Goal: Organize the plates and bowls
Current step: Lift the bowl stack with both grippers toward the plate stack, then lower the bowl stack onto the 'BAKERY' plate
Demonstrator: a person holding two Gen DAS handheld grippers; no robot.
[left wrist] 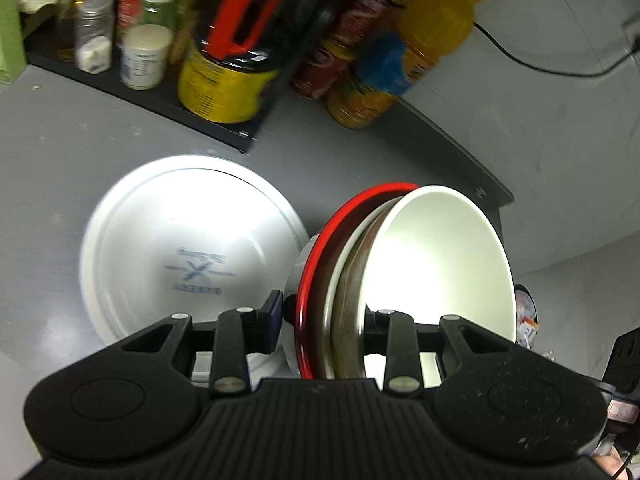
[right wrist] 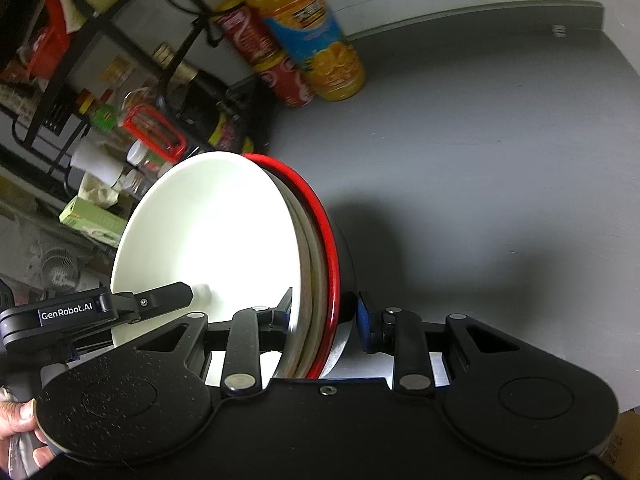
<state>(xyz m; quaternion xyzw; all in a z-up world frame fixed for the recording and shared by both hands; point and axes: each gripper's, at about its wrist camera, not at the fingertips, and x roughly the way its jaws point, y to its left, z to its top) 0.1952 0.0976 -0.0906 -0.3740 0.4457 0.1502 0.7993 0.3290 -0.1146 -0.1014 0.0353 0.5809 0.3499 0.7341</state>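
Gripping from opposite sides, both tongs pinched one nested stack of bowls (left wrist: 400, 280) tipped up on edge above the grey table (left wrist: 60, 152). The left gripper (left wrist: 326, 312) had its fingers closed across the stack's lower rims, the blue pad (left wrist: 274, 312) on the red bowl's outer side. The right gripper (right wrist: 326, 316) clamped the same rims, one finger inside the white bowl (right wrist: 212, 236), the other behind the red-rimmed bowl (right wrist: 320, 216). Just left of the left tongs lay a white plate (left wrist: 188, 256) flat on the table, beside the stack; contact could not be told. Farther ahead stood a yellow can (left wrist: 224, 84), spice jars (left wrist: 96, 32) on a dark tray, red cans (left wrist: 332, 64) and an orange juice bottle (left wrist: 400, 64) near the wall.
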